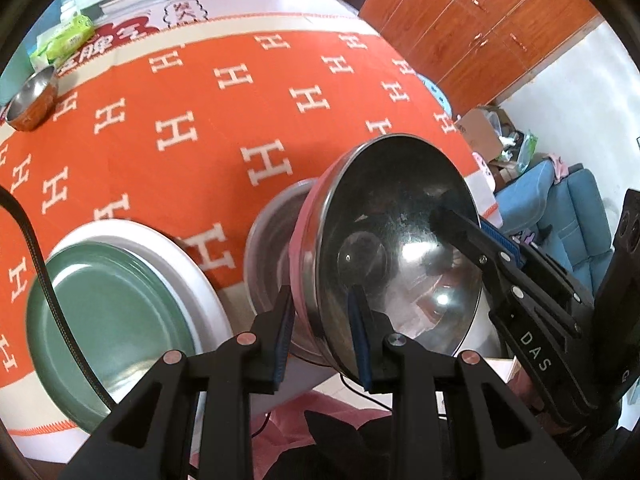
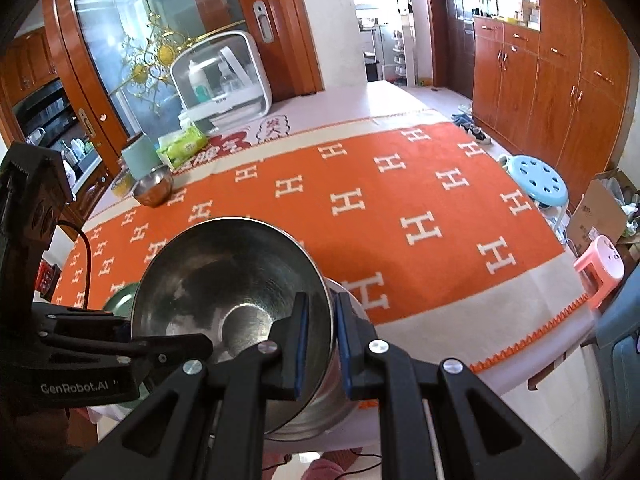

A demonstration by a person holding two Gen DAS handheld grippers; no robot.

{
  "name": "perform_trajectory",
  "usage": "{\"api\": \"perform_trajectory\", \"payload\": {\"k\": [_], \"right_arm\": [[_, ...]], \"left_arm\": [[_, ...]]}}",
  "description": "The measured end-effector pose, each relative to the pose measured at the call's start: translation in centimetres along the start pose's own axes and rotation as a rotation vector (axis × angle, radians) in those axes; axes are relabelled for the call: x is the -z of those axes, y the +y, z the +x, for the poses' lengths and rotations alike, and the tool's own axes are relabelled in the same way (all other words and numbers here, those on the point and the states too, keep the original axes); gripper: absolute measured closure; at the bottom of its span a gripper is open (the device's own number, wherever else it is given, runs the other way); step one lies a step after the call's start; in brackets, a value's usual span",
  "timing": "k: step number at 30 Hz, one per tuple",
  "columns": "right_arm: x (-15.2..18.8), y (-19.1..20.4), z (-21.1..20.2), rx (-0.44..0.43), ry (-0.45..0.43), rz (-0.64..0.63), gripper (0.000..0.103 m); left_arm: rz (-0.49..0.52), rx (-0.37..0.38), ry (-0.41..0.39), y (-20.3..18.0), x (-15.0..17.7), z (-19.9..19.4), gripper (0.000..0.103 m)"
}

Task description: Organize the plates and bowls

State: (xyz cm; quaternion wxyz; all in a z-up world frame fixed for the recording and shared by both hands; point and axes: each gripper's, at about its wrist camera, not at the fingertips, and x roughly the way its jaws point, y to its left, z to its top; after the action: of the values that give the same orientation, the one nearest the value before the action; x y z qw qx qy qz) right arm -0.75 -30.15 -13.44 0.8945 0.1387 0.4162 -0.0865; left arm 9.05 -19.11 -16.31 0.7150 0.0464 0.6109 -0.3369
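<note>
A large steel bowl (image 1: 392, 240) (image 2: 224, 280) with a pink outside hangs tilted over the table's near edge. My left gripper (image 1: 320, 300) (image 2: 168, 336) is shut on its near rim. My right gripper (image 2: 320, 304) (image 1: 464, 220) is shut on the opposite rim. Directly beneath it a second steel bowl (image 1: 272, 248) (image 2: 320, 412) sits on the orange cloth. To the left a green plate (image 1: 112, 312) (image 2: 120, 300) lies on a white plate (image 1: 192, 272). A small steel bowl (image 1: 34, 98) (image 2: 154, 188) stands at the far left of the table.
A green tissue packet (image 2: 182, 146), a pale green mug (image 2: 136, 156) and a white boxy appliance (image 2: 224, 76) stand at the table's far end. A blue stool (image 2: 536, 180), a pink stool (image 2: 600, 260) and a cardboard box (image 2: 596, 208) are on the floor to the right.
</note>
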Motion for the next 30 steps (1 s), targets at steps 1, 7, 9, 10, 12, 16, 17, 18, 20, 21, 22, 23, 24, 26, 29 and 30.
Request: {"api": "perform_trajectory", "payload": {"k": [1,7,9,10,12,16,17,18,20,21,22,23,24,26,29,30], "right_arm": [[0.1,-0.3,0.2,-0.001,0.01,0.002,0.09],[0.6,-1.4,1.3,-0.02,0.061,-0.001,0.09],[0.6,-1.6,1.7,-0.026,0.074,-0.004,0.09],[0.6,-1.6,1.7,-0.026,0.077,-0.005,0.09],[0.7,-1.7,2.1,-0.032,0.086,-0.008,0.09],[0.7,-1.7,2.6,-0.058,0.099,-0.016,0.09],[0.7,-1.6,2.6,-0.061,0.099,-0.022,0.09],[0.7,-1.6,2.6,-0.064,0.098,-0.025,0.09],[0.7,-1.5,2.5,-0.068,0.094,-0.028,0.09],[0.7,-1.5,2.5,-0.068,0.092,-0.028,0.09],[0.6,-1.5,2.4,-0.069,0.088,-0.027,0.09],[0.5,-1.6,2.4,-0.07,0.085,-0.027,0.09],[0.4,-1.6,2.4,-0.07,0.083,-0.027,0.09],[0.3,-1.5,2.3,-0.072,0.078,-0.029,0.09],[0.0,-1.1,2.3,-0.078,0.071,-0.036,0.09],[-0.1,-1.0,2.3,-0.081,0.068,-0.04,0.09]], "left_arm": [[-0.003,0.0,0.013,-0.2,0.0,0.5,0.078],[-0.03,-0.011,0.057,-0.6,0.4,2.1,0.078],[-0.041,-0.022,0.068,-0.6,0.4,2.5,0.078],[-0.046,-0.033,0.071,-0.6,0.4,2.6,0.078],[-0.054,-0.048,0.074,-0.5,0.6,2.7,0.078],[-0.073,-0.066,0.081,-0.2,0.6,3.1,0.074],[-0.078,-0.076,0.079,-0.2,0.6,3.1,0.074],[-0.079,-0.077,0.077,-0.2,0.5,3.0,0.074],[-0.081,-0.081,0.07,-0.2,0.4,2.9,0.074],[-0.079,-0.083,0.067,-0.2,0.4,2.8,0.073],[-0.075,-0.088,0.059,-0.3,0.3,2.6,0.072],[-0.071,-0.091,0.052,-0.3,0.3,2.4,0.072],[-0.066,-0.095,0.044,-0.3,0.3,2.2,0.072],[-0.054,-0.103,0.016,-0.5,0.1,1.6,0.07],[-0.04,-0.112,-0.031,-0.7,0.1,0.4,0.068],[-0.036,-0.119,-0.041,-0.7,0.0,0.1,0.068]]}}
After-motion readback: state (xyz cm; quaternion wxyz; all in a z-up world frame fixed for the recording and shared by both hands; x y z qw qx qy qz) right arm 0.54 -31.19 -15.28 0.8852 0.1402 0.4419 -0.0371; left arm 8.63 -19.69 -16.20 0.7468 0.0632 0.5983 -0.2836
